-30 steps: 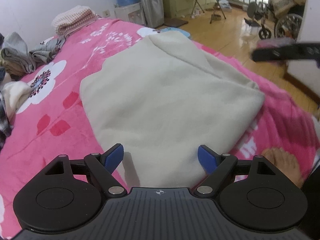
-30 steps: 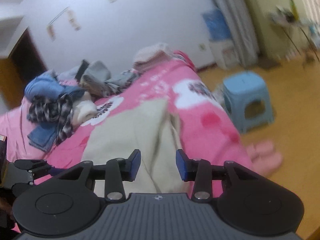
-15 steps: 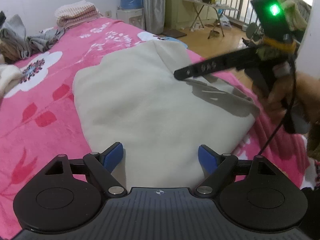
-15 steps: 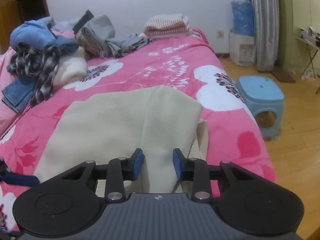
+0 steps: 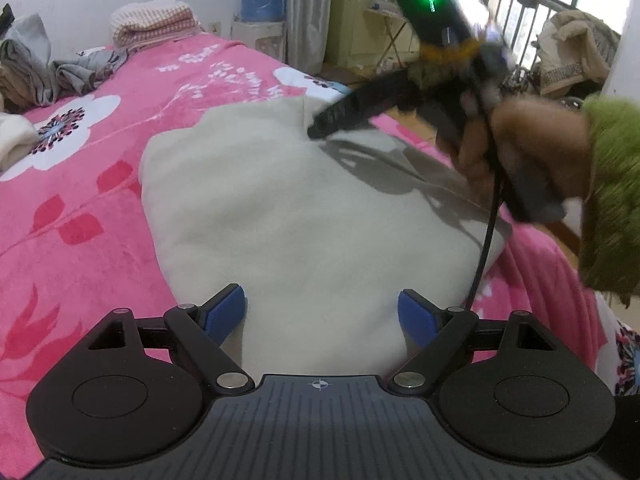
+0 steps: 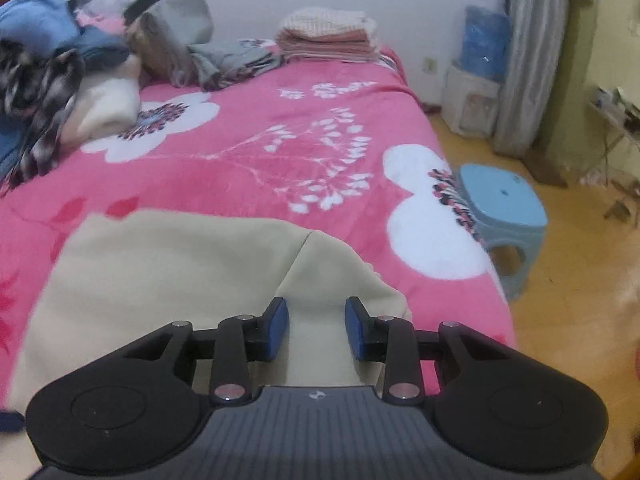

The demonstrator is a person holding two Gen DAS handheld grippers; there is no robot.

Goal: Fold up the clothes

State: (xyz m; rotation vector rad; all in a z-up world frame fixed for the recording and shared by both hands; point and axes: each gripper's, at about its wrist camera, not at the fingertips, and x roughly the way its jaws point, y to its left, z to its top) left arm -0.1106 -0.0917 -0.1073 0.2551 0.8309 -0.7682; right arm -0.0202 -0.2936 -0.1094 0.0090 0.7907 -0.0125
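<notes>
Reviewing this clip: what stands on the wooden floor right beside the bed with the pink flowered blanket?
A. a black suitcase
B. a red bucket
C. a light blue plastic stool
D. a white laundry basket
C. In the right wrist view, a light blue plastic stool stands on the wooden floor against the edge of the pink flowered blanket, beyond the cream fleece garment.

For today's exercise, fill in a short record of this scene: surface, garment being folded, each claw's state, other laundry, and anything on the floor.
surface: pink floral blanket
garment: cream fleece garment, spread flat, partly folded
left claw: open wide, over the garment's near edge, nothing gripped
right claw: partly open, above the garment's far corner, nothing gripped
other laundry: unfolded clothes pile; folded striped stack
floor: blue stool
</notes>
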